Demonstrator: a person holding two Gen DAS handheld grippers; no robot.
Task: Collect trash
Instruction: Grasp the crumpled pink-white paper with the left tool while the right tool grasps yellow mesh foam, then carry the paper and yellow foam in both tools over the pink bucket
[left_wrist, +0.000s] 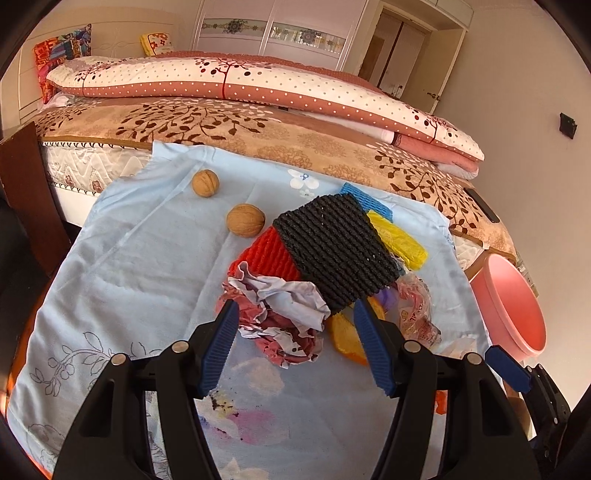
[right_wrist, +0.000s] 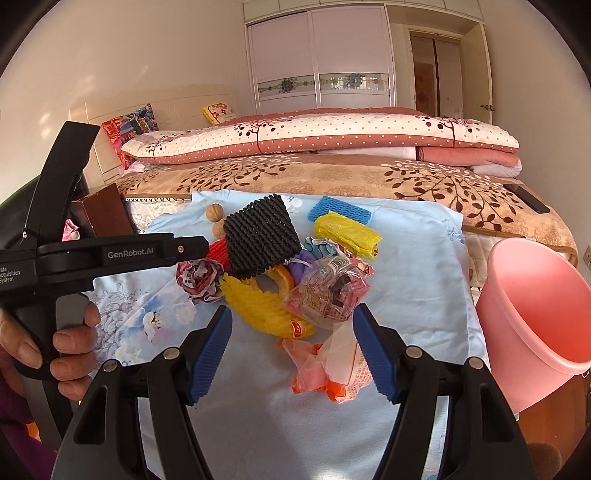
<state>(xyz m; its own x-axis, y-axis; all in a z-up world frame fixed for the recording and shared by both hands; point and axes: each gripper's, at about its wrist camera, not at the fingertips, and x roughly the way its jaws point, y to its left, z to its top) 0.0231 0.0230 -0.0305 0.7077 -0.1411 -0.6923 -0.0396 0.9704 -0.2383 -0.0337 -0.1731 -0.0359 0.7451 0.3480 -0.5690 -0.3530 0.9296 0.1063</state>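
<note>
- Bedroom setup: big bed (right_wrist: 332, 177) with a folded dotted quilt (right_wrist: 314, 142) behind, and a pale blue cloth (right_wrist: 417, 280) spread in front with all the junk on it.
- Two walnuts (left_wrist: 245, 220) sit off to the side of the pile, and a black foam net (left_wrist: 332, 247) lies over the red net (left_wrist: 271, 254), kinda burying stuff.
- Pink bin (right_wrist: 535, 314) stands just beside the cloth's right edge.
- Left gripper (left_wrist: 295, 314) is spread wide, crumpled paper ball (left_wrist: 280, 317) between the blue pads, not pinched.
- Right gripper (right_wrist: 293, 319) also gapes, nothing clamped; the orange-and-clear plastic wrapper (right_wrist: 325, 369) lies between its fingers, the yellow net (right_wrist: 258, 306) just ahead.
</note>
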